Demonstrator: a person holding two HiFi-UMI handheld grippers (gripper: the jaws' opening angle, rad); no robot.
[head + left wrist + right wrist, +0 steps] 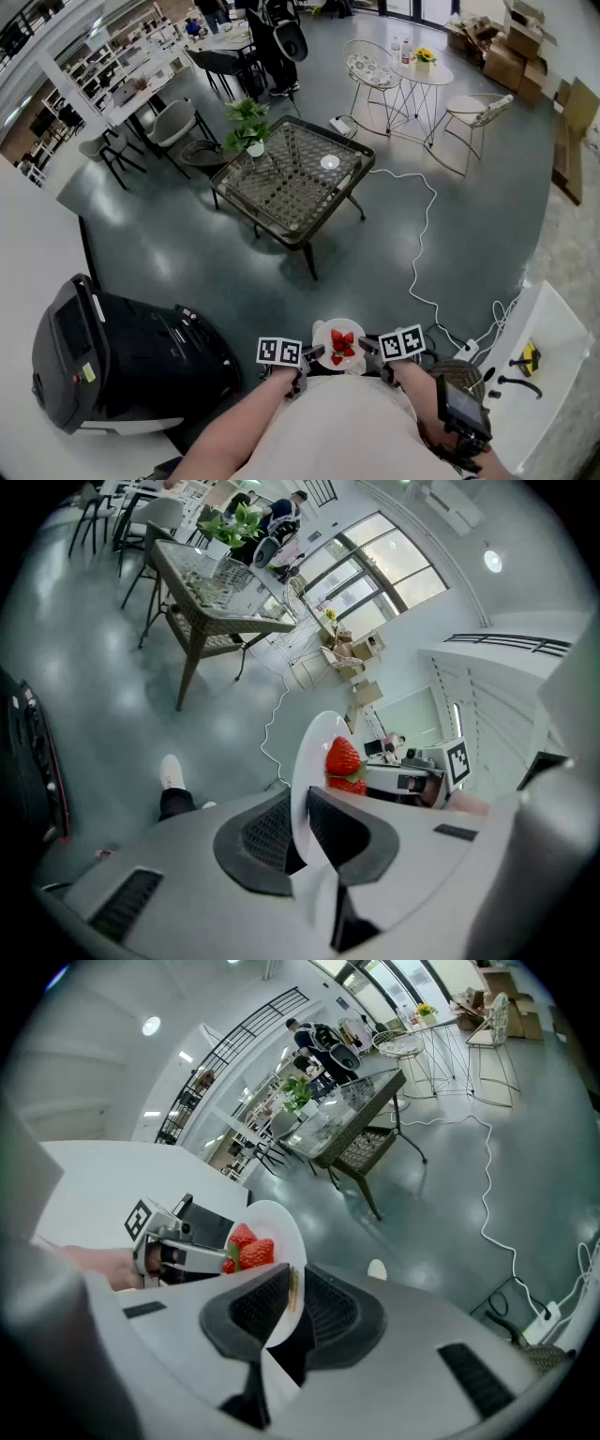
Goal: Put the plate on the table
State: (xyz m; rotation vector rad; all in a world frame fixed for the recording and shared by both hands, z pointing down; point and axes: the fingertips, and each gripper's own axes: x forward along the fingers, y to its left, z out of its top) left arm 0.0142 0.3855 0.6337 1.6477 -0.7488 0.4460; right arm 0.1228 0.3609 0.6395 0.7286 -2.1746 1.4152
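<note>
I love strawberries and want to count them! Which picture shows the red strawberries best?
The right gripper view: the red strawberries sit large and unblocked on the round white plate. The head view shows them from above but tiny. The left gripper view sees the plate nearly edge-on, so the berries overlap.

Grey floor [187, 253] bearing a low table [342, 199] with a dark frame and a mesh top. Directly on the tabletop: a potted plant [248, 127] at the far-left corner and a small white round object [329, 162] near the far-right edge. On the floor beside the table: a white cable [424, 230] trailing in loops, and a black machine [122, 361] at near left.
</note>
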